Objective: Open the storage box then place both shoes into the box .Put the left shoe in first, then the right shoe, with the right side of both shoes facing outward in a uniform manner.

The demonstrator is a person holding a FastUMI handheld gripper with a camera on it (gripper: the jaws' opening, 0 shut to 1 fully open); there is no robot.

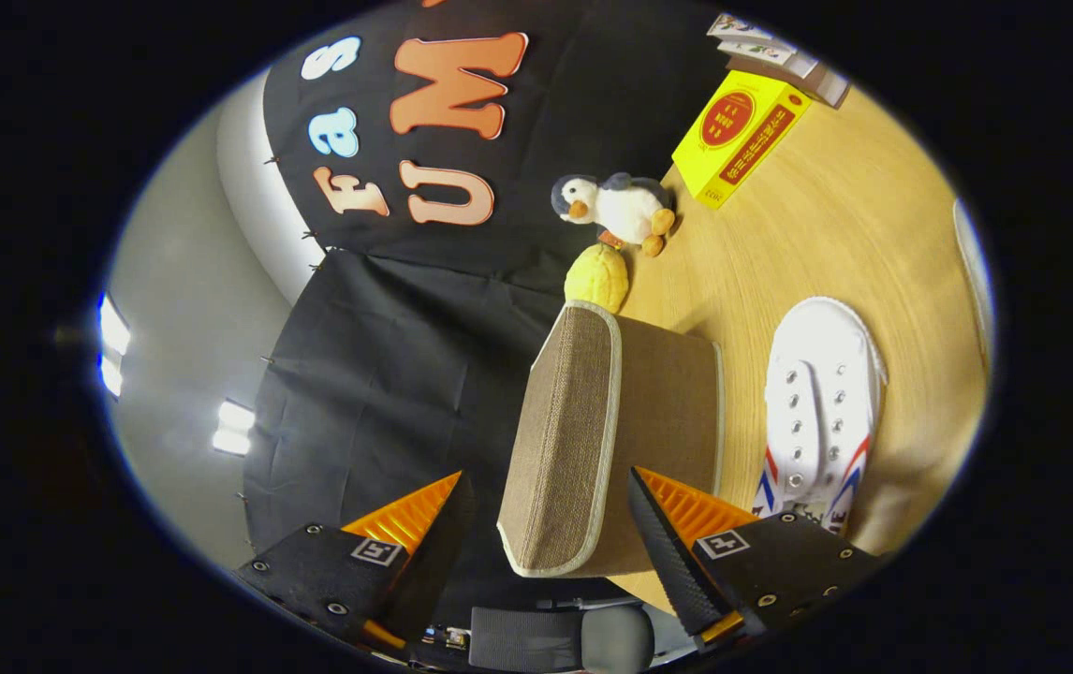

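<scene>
Gripper view, rolled hard to one side so the wooden tabletop [836, 234] stands up along the right: the gripper [546, 520] has its two fingers spread wide apart, and the brown fabric storage box [611, 440] sits between and just ahead of them. Neither finger presses on it as far as I can tell; the right finger lies close against or in front of the box's brown side, the left one is clear of it. The woven face with pale piping turned toward the camera looks like the lid or flap, and it appears closed, though whether it has begun to lift cannot be told. One white canvas shoe [822, 402] with red and blue stripes lies on the table just right of the box, outside it; which foot it belongs to is unclear. Beyond the box stand a yellow plush toy [597, 278], a penguin plush [613, 208] and a yellow carton [740, 134]. My judgement: the task is at its first step, with the box unopened and both shoe placements left to do.
</scene>
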